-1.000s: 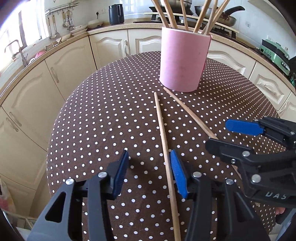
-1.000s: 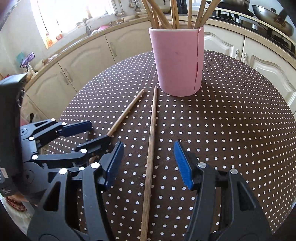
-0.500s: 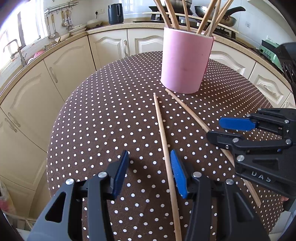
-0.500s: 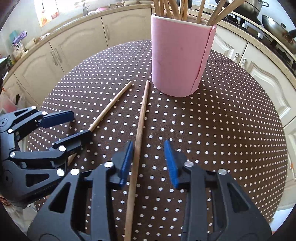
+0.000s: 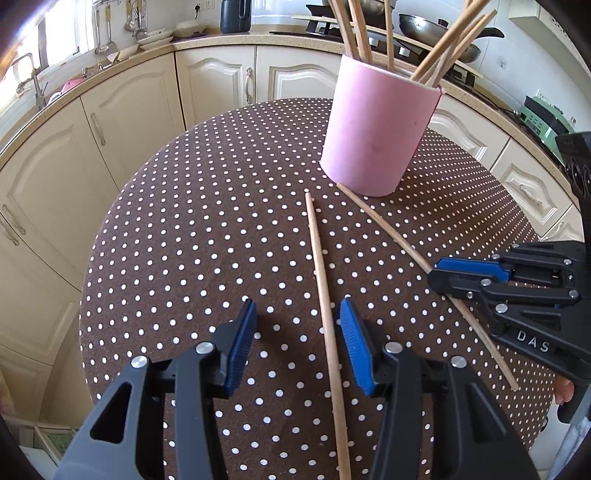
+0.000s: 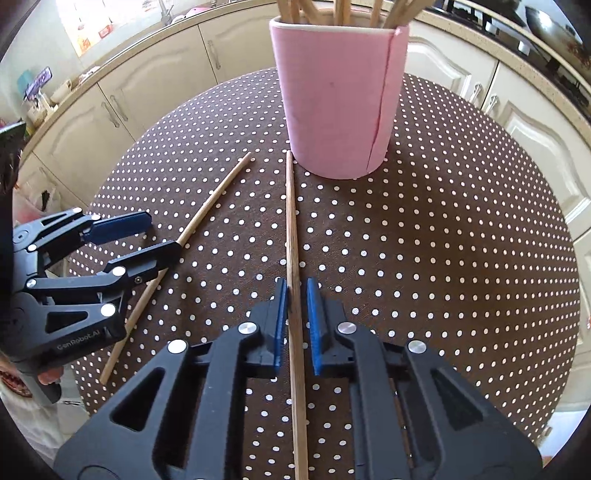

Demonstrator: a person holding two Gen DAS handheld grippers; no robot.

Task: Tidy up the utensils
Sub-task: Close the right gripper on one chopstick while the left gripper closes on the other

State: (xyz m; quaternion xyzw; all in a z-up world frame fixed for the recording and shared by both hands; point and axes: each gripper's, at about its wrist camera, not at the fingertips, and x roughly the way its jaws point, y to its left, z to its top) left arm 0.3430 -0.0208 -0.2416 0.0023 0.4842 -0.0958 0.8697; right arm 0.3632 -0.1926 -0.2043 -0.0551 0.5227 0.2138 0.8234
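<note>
Two wooden chopsticks lie on the brown dotted tablecloth (image 5: 207,229) in front of a pink holder (image 5: 376,129) with several chopsticks standing in it. My left gripper (image 5: 298,343) is open, low over the table, with one chopstick (image 5: 321,280) lying between its pads. My right gripper (image 6: 295,317) has closed around the other chopstick (image 6: 293,236), pads almost touching it on both sides. That chopstick's far tip reaches the holder (image 6: 340,96). The right gripper also shows in the left wrist view (image 5: 476,275), the left gripper in the right wrist view (image 6: 140,240).
The round table's edge (image 5: 88,295) drops off to cream kitchen cabinets (image 5: 122,122) and a counter with a kettle (image 5: 236,14) and pans behind. A hand holds the left gripper at the table's left edge (image 6: 48,376).
My right gripper has moved forward along its chopstick and closed its jaws from wide open to nearly shut around it. My left gripper has stayed open over its chopstick.
</note>
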